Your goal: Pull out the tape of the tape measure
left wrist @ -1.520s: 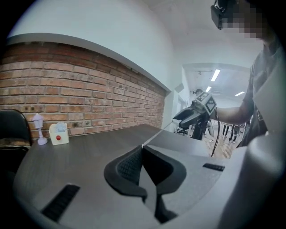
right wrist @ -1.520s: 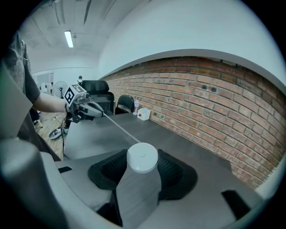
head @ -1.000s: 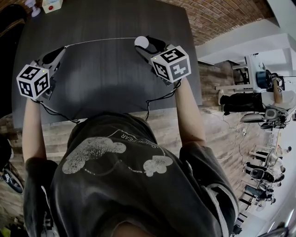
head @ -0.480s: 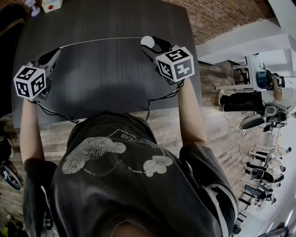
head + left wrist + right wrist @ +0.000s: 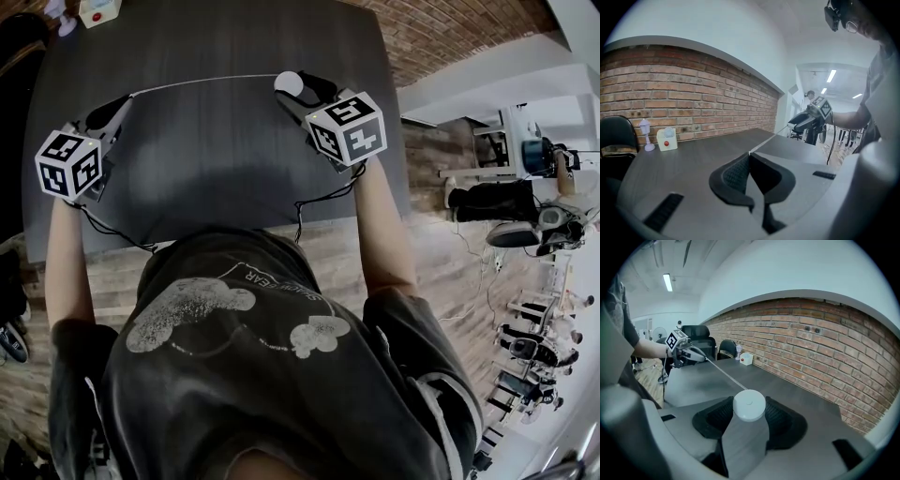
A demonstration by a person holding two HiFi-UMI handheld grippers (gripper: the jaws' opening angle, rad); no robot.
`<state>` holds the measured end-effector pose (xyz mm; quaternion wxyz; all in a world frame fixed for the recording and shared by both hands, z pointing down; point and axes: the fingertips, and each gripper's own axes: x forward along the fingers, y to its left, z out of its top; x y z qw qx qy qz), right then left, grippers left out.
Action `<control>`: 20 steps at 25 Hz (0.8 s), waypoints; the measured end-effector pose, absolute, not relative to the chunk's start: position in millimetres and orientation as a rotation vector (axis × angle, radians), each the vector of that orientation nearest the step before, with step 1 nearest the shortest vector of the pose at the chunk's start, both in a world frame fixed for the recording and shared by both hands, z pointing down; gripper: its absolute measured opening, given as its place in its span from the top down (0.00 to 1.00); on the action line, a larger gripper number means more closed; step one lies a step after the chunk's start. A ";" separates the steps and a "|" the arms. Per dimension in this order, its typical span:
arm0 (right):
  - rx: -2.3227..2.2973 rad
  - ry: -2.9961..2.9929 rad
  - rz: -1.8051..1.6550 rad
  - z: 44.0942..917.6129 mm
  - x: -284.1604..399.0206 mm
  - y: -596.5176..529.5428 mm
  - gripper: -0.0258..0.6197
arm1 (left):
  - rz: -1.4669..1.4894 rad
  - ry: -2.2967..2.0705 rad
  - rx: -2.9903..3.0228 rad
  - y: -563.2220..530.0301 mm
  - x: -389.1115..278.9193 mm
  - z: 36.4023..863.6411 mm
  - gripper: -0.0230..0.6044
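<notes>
A round white tape measure [image 5: 288,83] sits between the pads of my right gripper [image 5: 298,87], which is shut on it above the dark table [image 5: 234,169]. In the right gripper view the case [image 5: 749,405] fills the space between the jaws. A thin tape [image 5: 202,83] runs from it leftward, stretched taut over the table to my left gripper [image 5: 120,101]. That gripper is shut on the tape's end [image 5: 750,152], and the tape [image 5: 765,142] leads off toward the right gripper [image 5: 806,123]. From the right gripper view the tape [image 5: 719,372] reaches the left gripper [image 5: 686,354].
A small white box with a red button [image 5: 98,11] and a little lamp [image 5: 645,135] stand at the table's far left corner by the brick wall [image 5: 693,98]. A black chair [image 5: 616,136] stands beside the table. The table's near edge is against the person's body.
Half a second ago both grippers stood slightly farther apart; they have come back to about where they were a second ago. The tape stays stretched between them.
</notes>
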<state>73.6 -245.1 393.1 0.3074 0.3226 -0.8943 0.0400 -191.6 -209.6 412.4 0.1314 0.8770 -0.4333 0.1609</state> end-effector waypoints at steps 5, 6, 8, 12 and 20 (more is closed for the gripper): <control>0.871 -2.361 0.122 400.2 90.5 -249.8 0.60 | 0.496 -1.240 2.557 -216.5 -172.1 417.0 0.95; 0.876 -2.361 0.127 401.4 95.1 -251.3 0.60 | 0.500 -1.236 2.559 -218.4 -167.6 417.3 0.95; 0.891 -2.362 0.137 404.1 105.6 -255.1 0.60 | 0.506 -1.235 2.562 -223.7 -157.2 417.7 0.95; 0.933 -2.362 0.163 411.3 134.5 -267.8 0.60 | 0.523 -1.251 2.566 -242.2 -128.9 420.2 0.95; 1.013 -2.350 0.217 420.3 207.1 -323.0 0.60 | 0.611 -1.243 2.562 -300.8 -55.8 425.2 0.95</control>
